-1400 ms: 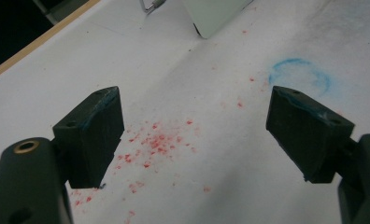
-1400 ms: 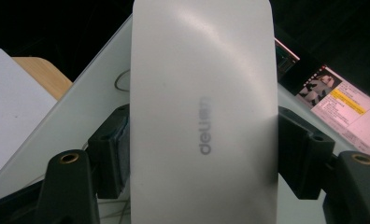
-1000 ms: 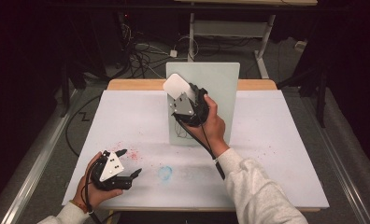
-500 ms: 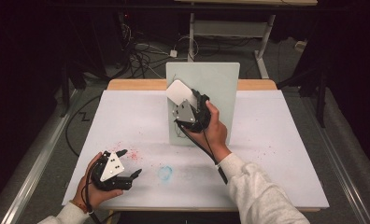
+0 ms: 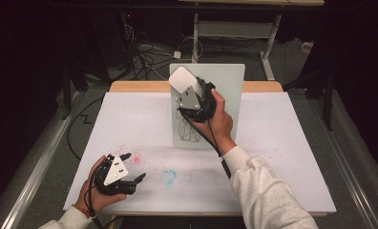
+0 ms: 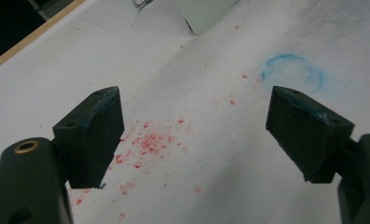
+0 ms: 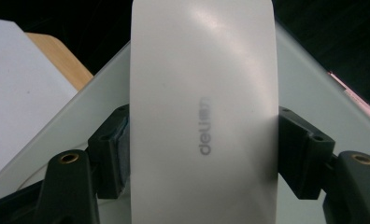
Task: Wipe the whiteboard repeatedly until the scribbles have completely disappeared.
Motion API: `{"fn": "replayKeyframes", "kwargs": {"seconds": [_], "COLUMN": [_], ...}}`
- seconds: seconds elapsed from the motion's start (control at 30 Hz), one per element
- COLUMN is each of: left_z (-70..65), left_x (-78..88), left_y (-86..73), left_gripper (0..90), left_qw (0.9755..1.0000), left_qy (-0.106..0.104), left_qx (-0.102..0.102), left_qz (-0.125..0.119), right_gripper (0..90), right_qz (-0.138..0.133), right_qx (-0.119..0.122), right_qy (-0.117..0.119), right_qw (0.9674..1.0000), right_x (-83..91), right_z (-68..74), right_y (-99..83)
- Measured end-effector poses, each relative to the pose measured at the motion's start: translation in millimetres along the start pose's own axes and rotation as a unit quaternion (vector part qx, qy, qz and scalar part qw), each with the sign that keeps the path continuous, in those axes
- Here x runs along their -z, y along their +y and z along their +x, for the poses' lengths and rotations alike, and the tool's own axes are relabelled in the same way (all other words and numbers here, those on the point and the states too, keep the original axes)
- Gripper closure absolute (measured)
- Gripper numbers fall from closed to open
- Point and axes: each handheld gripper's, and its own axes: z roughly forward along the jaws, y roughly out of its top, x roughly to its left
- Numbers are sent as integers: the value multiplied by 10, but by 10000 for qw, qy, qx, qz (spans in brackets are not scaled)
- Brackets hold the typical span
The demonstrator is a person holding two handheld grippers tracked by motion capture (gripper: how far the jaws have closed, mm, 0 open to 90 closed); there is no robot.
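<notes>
At the near left edge of the table (image 5: 292, 143), the left gripper (image 5: 134, 168) is resting low over the white surface with its jaws spread wide and nothing between them; the left gripper view is showing red speckles (image 6: 148, 142) just beneath the jaws and a faint blue ring (image 6: 291, 74) a little beyond the far jaw. Neither mark is touching the gripper.

Farther in, at mid-table, the right gripper (image 5: 187, 83) is clamping a white whiteboard eraser (image 7: 202, 107) across its width, both jaws pressing on its long edges. The eraser is sitting against the upper left part of the small upright whiteboard (image 5: 225, 86), above a dark scribble (image 5: 187, 126) lower on the panel. Whether the eraser's felt face is actually touching the board is probably yes, though the angle is leaving this unconfirmed.

Risks, as judged: the board is standing unsupported by the other hand, so a firm wiping push is likely to tip or slide it toward the far edge. The smooth eraser shell is offering little grip and could twist between the jaws under sideways load. A stroke stopping short would leave the scribble partly standing.
</notes>
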Motion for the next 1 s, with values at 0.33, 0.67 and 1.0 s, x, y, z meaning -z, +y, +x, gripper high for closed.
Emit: {"fn": "replayKeyframes", "kwargs": {"seconds": [0.33, 0.67, 1.0], "left_z": [-3, -8, -9], "left_x": [28, 16, 3], "left_y": [-8, 2, 3], "left_gripper": [184, 185, 185], "left_qw": [10000, 10000, 10000], "left_qy": [18, 14, -13], "left_qx": [10, 30, 35], "left_qz": [-25, -32, -20], "right_gripper": [312, 311, 311], "right_qz": [110, 269, 246], "right_qx": [361, 460, -169], "right_qy": [211, 320, -197], "right_qw": [9991, 9981, 9994], "right_x": [28, 160, 185], "right_z": [246, 363, -20], "right_y": [-111, -485, -548]}}
